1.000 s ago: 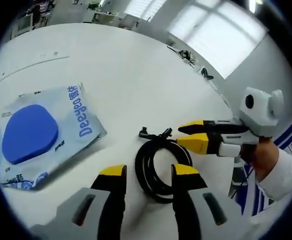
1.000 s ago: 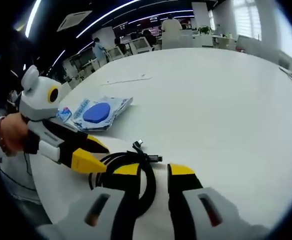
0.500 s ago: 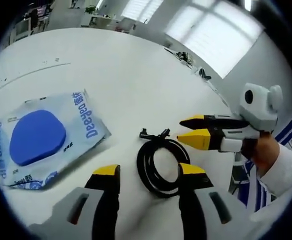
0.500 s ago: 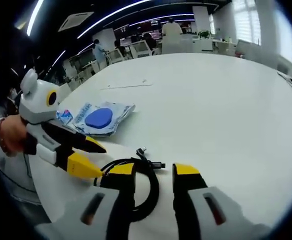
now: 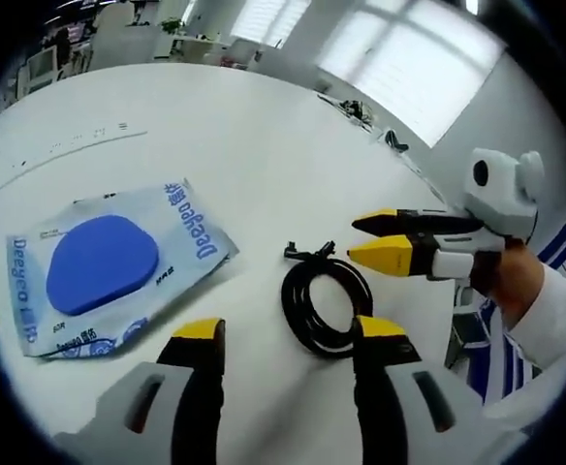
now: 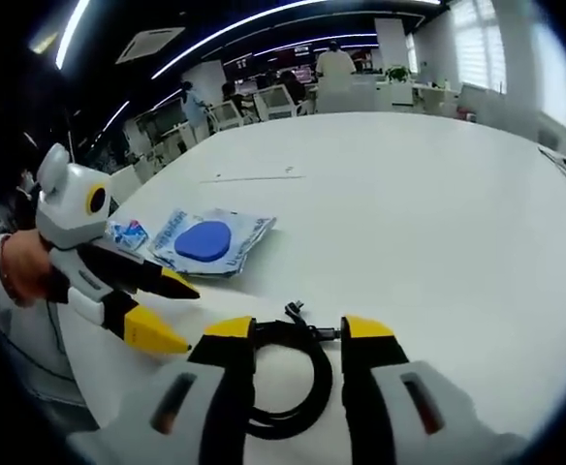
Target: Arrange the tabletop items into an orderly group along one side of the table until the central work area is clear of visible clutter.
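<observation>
**Cable coil between 2 grippers**

The black cable (image 5: 324,308) lies coiled on the white table (image 5: 235,145), beside the blue packet (image 5: 109,263). The left gripper (image 5: 288,334) and right gripper (image 6: 298,334) hover around it, jaws apart, holding nothing.

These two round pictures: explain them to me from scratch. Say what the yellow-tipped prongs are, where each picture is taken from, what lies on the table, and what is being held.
A person holds a tool in each hand: a hand-held gripper with two yellow-tipped jaws and a small camera riding on it. The left gripper view looks along the left hand-held gripper; the right gripper view looks along the right hand-held gripper. Each gripper also appears in the other's picture, at the side.

On the white table lie two things: a coiled black cable and a flat plastic packet with a blue pad inside. The cable sits between the two grippers.

Both grippers are open and hold nothing. The right one's jaws stand to either side of the coil, but nothing is gripped yet.
</observation>
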Available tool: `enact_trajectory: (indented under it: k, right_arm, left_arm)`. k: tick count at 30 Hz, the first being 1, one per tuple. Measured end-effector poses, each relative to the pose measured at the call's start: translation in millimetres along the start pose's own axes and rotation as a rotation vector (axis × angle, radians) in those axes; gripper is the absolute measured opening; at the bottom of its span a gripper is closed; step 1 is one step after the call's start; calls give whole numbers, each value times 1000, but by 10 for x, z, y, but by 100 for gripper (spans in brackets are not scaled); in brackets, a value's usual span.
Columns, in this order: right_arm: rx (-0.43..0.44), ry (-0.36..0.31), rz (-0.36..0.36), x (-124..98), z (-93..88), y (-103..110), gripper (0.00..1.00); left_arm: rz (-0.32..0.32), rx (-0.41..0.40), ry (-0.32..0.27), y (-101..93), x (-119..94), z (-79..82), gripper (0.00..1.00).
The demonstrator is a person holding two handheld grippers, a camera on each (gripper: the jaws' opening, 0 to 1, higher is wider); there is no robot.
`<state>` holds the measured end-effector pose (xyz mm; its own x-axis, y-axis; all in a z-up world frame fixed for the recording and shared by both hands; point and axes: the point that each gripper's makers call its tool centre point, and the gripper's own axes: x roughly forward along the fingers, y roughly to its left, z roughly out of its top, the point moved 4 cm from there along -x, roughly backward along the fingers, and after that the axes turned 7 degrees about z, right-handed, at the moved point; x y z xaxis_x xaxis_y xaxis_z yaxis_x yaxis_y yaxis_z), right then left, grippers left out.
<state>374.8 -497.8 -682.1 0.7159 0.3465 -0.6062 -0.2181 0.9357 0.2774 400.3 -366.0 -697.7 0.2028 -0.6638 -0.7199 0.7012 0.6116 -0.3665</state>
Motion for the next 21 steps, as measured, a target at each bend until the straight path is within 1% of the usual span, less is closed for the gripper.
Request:
enact_trajectory:
  k: [9,19,21]
  right_arm:
    - [-9,-18,15,41,94,200,35]
    - [-36,-46,34,77,255,475,36]
    - [-43,-45,40,94,276,537,36]
  left_arm:
    - [-2,20,-16,67,-210,6,57]
    - [1,22,-40,194,-486,-18,60]
    - [4,20,-48,237,-574,-18,60]
